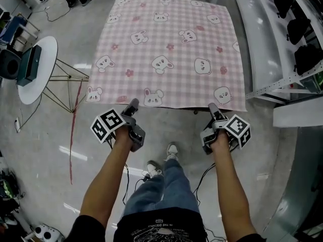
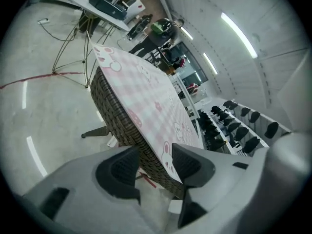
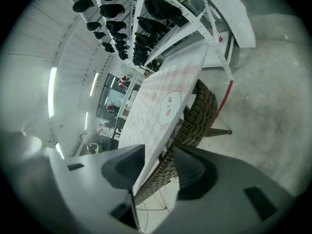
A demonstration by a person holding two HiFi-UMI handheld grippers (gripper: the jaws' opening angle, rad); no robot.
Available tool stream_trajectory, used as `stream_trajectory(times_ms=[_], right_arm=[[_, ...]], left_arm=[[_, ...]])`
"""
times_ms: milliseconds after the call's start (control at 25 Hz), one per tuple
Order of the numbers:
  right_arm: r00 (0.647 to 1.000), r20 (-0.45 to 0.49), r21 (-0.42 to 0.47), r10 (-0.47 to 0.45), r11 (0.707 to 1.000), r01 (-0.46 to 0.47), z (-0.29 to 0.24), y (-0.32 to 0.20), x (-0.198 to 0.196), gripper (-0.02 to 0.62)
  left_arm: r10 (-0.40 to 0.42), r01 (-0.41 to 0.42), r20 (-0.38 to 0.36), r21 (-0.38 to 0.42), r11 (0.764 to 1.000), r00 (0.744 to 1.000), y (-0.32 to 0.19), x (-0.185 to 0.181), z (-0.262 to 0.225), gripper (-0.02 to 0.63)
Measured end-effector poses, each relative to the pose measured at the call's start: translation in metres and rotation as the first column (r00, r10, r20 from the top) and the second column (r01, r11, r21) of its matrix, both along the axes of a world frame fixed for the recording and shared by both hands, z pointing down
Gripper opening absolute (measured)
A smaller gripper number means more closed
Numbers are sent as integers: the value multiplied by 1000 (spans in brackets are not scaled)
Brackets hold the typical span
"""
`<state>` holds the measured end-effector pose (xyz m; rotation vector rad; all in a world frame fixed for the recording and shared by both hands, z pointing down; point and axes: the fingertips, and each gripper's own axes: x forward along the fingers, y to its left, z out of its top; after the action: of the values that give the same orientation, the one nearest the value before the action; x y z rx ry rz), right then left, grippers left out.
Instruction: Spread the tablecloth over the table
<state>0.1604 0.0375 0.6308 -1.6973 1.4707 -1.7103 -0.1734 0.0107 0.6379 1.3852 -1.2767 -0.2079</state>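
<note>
Tablecloth [image 1: 166, 54] is lying flat over the bench [image 2: 114, 117], so we are calling it nearly done, left gripper [image 1: 132, 105] and right gripper [image 1: 213, 108] half-open, unclamped, astride its near edge.

Black T-shirt [image 1: 159, 228], blue jeans [image 1: 161, 190], pale sneakers [image 1: 172, 149]; grey left gripper [image 1: 133, 104] and right gripper [image 1: 213, 107] bear marker cubes [image 1: 107, 124].

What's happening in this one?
A person stands at the near edge of a wicker table, already covered by a pink check tablecloth with animal prints. The left tongs and right tongs each straddle the cloth's near hem, jaws apart, not clamped.
</note>
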Motion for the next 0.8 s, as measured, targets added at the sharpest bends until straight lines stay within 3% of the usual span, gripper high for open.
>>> stream_trajectory(times_ms=[400,800], right_arm=[[975,188,-93,115,991,-99,6,2,3,167],[906,350,-173,235,968,-185,12,6,9,109]], left_arm=[[-66,64,-24,-62,996,998,0,-8,10,87],[-78,75,-36,-72,995,996,0,-10,11,52]])
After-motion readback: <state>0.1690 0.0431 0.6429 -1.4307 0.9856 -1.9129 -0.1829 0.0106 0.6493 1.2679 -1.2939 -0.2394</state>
